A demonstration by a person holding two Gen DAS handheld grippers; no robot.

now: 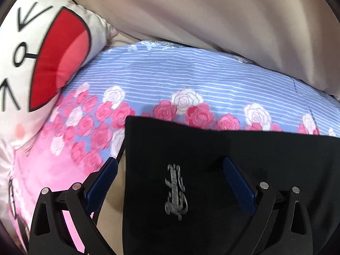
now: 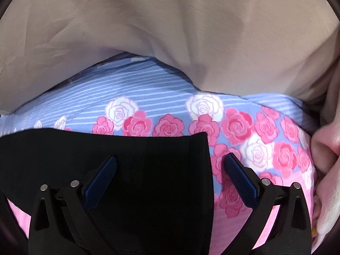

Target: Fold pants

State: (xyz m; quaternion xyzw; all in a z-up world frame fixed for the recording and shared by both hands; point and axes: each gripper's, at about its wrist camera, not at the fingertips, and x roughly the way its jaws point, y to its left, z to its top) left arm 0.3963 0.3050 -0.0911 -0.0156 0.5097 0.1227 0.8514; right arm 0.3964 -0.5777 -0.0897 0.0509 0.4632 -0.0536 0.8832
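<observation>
The black pants [image 1: 212, 170] lie flat on a floral bedsheet [image 1: 170, 80], with a silver script logo [image 1: 176, 193] near their left edge. My left gripper [image 1: 170, 170] is open, its blue-padded fingers [image 1: 102, 182] straddling the pants' left edge just above the fabric. In the right wrist view the pants [image 2: 127, 165] fill the lower left, their right edge running down the middle. My right gripper [image 2: 170, 170] is open, one finger [image 2: 99, 182] over the pants and the other over the sheet [image 2: 255, 140].
A white cartoon-face pillow [image 1: 31, 63] with a red mouth lies at the left. A beige blanket [image 1: 212, 17] is bunched behind the sheet, and also shows in the right wrist view [image 2: 148, 21]. Pale fabric [image 2: 327, 170] lies at the right edge.
</observation>
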